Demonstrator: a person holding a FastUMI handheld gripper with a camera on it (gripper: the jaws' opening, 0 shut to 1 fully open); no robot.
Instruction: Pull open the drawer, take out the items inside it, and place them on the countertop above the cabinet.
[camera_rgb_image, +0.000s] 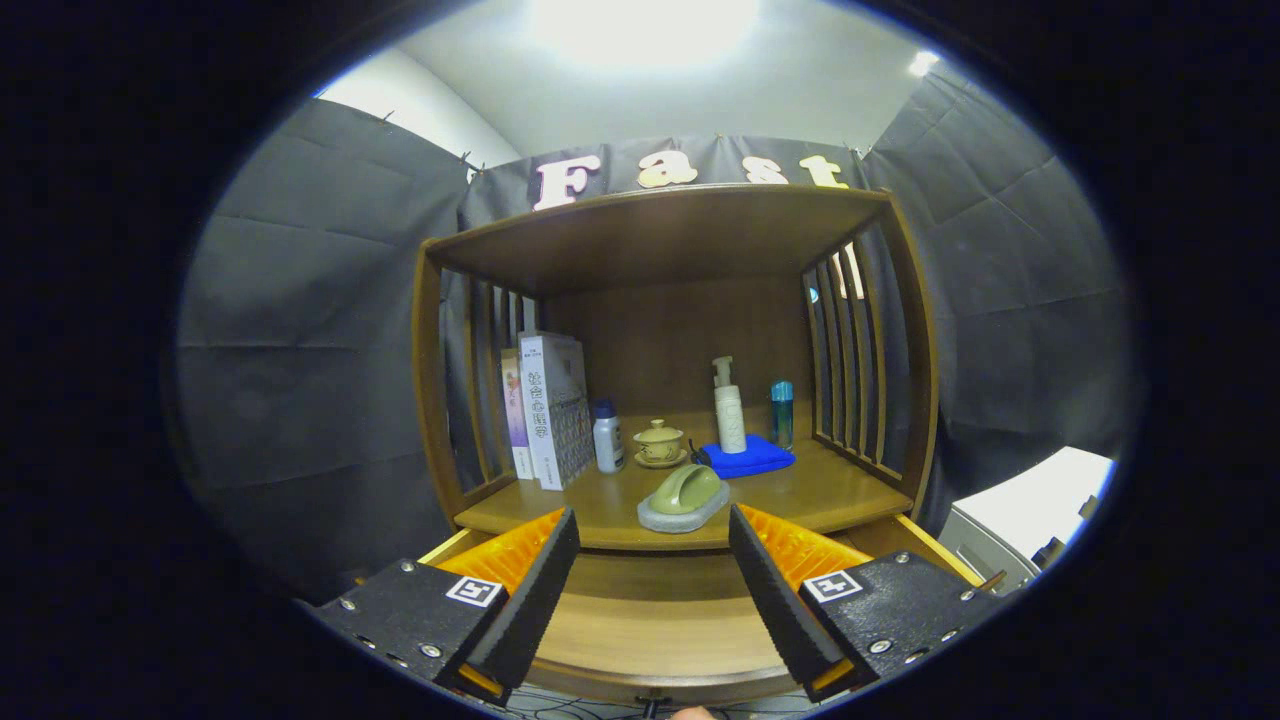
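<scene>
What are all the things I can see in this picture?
cabinet: one, brown wood, ahead of the gripper, slatted sides.
drawer: one, brown wood, pulled open below the countertop, under the fingers.
books: two, white and purple, standing upright at the cabinet's left.
small bottle: one, white with blue cap, beside the books.
lidded cup: one, yellowish green, on a saucer, middle.
pump bottle: one, white, on the cloth.
cloth: one, blue, folded.
blue bottle: one, behind the cloth.
green item: one, on a grey base, countertop's front edge.
gripper: one, fingers open, holding nothing.
</scene>
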